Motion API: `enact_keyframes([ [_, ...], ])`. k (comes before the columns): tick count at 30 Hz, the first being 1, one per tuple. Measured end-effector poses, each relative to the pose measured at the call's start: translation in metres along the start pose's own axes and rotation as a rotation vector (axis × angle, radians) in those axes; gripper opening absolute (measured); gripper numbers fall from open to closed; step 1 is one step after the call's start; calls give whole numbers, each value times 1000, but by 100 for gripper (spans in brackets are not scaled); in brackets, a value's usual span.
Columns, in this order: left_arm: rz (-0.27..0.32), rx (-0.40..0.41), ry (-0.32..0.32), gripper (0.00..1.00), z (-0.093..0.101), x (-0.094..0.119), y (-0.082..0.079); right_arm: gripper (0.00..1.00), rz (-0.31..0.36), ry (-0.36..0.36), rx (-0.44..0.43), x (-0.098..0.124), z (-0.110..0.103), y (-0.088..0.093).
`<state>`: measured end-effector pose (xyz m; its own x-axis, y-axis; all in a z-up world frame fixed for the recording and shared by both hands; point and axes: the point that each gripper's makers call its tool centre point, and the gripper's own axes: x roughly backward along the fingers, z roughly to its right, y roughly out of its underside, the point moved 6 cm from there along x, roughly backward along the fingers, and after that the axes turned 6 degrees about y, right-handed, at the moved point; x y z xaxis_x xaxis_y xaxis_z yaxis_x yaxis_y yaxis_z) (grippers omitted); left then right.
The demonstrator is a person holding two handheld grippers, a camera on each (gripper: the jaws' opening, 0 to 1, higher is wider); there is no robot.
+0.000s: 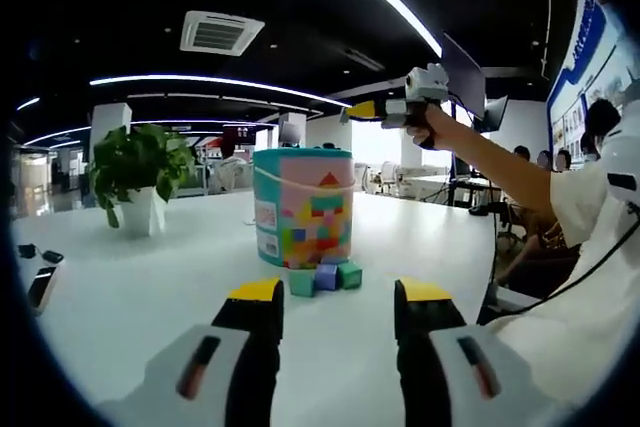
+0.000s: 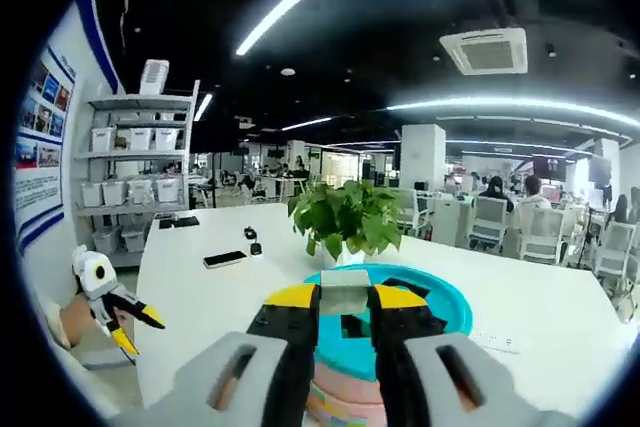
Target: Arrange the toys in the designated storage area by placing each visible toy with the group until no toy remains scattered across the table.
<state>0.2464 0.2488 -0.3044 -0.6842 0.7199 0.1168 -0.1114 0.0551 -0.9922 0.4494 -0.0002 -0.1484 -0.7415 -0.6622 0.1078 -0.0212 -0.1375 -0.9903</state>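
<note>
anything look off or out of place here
Three blocks still sit loose on the table at the foot of the bucket, not inside it. The right gripper holds a grey block above the bucket's open top. Nothing looks spilled or damaged.

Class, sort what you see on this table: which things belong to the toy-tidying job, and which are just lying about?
Job:
- pastel toy bucket with teal lid
- three small foam blocks at its base
- pale block in right gripper

Lying about:
- potted green plant
- black phone

White table [image 1: 150,287] carries bucket [image 1: 303,205], blocks [image 1: 326,276], potted plant [image 1: 140,177], phones [image 1: 40,285].
</note>
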Motion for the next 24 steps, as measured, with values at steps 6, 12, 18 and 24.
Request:
enact_keyframes([
  [6,-2,4,-1,45,-2,-1,1,19,-48,33,-77,-28,8,-2],
  [12,16,-6,25,45,5,-8,-7,19,-126,55,-68,-57,11,8],
  [18,32,-22,18,45,1,-9,-13,20,-165,47,-91,-82,4,12],
  [24,44,-38,35,45,5,-9,-18,19,-222,77,-116,-94,2,25],
])
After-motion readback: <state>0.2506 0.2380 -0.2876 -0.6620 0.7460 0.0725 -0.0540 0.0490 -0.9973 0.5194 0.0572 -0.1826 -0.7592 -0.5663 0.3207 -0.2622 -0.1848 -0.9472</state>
